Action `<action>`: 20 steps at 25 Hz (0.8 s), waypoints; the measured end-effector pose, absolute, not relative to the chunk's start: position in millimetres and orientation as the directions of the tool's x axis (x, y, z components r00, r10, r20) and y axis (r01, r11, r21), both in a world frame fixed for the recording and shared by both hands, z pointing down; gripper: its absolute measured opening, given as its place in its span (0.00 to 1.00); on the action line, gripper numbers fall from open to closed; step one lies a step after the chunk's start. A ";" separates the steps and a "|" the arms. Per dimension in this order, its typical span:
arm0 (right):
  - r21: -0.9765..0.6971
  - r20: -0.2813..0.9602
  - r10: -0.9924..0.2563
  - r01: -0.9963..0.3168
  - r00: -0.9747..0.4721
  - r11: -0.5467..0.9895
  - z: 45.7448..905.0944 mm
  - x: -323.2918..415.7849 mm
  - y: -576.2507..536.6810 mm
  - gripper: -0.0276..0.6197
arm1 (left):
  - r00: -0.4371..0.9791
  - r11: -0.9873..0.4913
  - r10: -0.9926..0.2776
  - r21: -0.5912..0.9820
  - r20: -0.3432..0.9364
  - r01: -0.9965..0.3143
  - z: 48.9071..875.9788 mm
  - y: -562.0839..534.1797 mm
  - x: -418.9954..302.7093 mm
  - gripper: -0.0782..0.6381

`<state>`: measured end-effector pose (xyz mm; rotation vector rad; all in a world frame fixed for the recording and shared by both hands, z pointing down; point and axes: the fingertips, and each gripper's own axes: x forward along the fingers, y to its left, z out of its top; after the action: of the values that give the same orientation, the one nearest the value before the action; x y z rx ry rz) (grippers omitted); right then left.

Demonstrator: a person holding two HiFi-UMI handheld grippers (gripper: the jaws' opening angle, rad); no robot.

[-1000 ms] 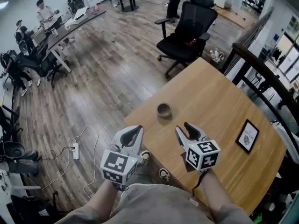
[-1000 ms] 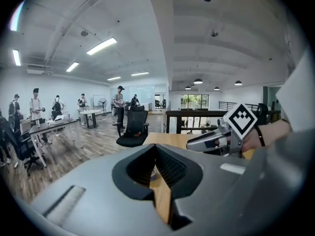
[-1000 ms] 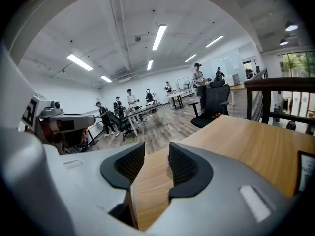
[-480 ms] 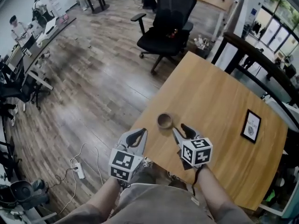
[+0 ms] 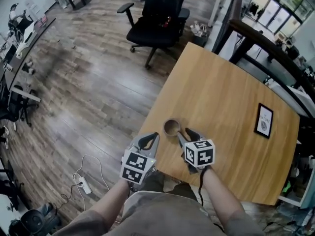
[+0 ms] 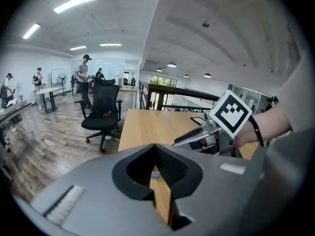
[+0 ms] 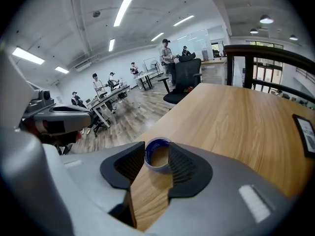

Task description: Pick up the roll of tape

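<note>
The roll of tape [image 5: 171, 127] lies flat on the wooden table [image 5: 221, 97], close to its near left edge. In the right gripper view the roll [image 7: 157, 155] is blue inside with a pale outer band. It sits just ahead of my right gripper [image 7: 151, 163], framed by the open jaw tips, and its near side is hidden behind them. From the head view my right gripper [image 5: 187, 134] is just right of the roll. My left gripper [image 5: 147, 141] hangs open beside the table edge, left of the roll, with nothing in it [image 6: 156, 168].
A framed card [image 5: 264, 120] lies on the table's right side. A black office chair [image 5: 157, 21] stands beyond the far corner, and a dark railing [image 5: 266, 41] runs behind the table. A power strip [image 5: 81, 183] with cable lies on the wood floor. People stand by distant desks [image 7: 110, 100].
Both grippers have closed in on the roll of tape, the right one now right beside it. The head view has shifted, so the table sits more central.
</note>
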<state>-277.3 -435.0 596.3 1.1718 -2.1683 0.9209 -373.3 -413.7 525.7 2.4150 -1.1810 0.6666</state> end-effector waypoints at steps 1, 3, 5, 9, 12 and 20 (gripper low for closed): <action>-0.322 0.704 -0.513 -0.865 -0.491 0.386 602.8 -278.1 -437.4 0.27 | 0.542 -0.587 -0.619 0.124 0.568 -0.800 531.9 -416.0 -374.3 0.11; -0.321 0.722 -0.507 -0.876 -0.472 0.358 614.5 -279.4 -442.2 0.27 | 0.550 -0.598 -0.596 0.133 0.585 -0.790 542.7 -419.9 -376.8 0.11; -0.320 0.737 -0.500 -0.887 -0.454 0.334 625.3 -279.8 -445.9 0.27 | 0.555 -0.605 -0.576 0.144 0.600 -0.783 553.3 -422.0 -379.4 0.11; -0.308 0.770 -0.481 -0.904 -0.420 0.297 647.3 -275.8 -451.4 0.27 | 0.565 -0.612 -0.535 0.173 0.628 -0.772 572.9 -422.2 -380.9 0.11; -0.293 0.790 -0.464 -0.912 -0.400 0.287 659.5 -272.5 -457.3 0.27 | 0.574 -0.626 -0.512 0.180 0.640 -0.759 581.3 -425.1 -378.2 0.11; -0.279 0.816 -0.429 -0.914 -0.388 0.295 682.0 -280.6 -458.6 0.26 | 0.563 -0.620 -0.505 0.179 0.655 -0.764 592.5 -431.9 -381.2 0.11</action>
<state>-280.6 -458.6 682.0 1.1948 -1.9481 1.0079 -381.2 -431.9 592.5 2.3514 -1.0228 0.7817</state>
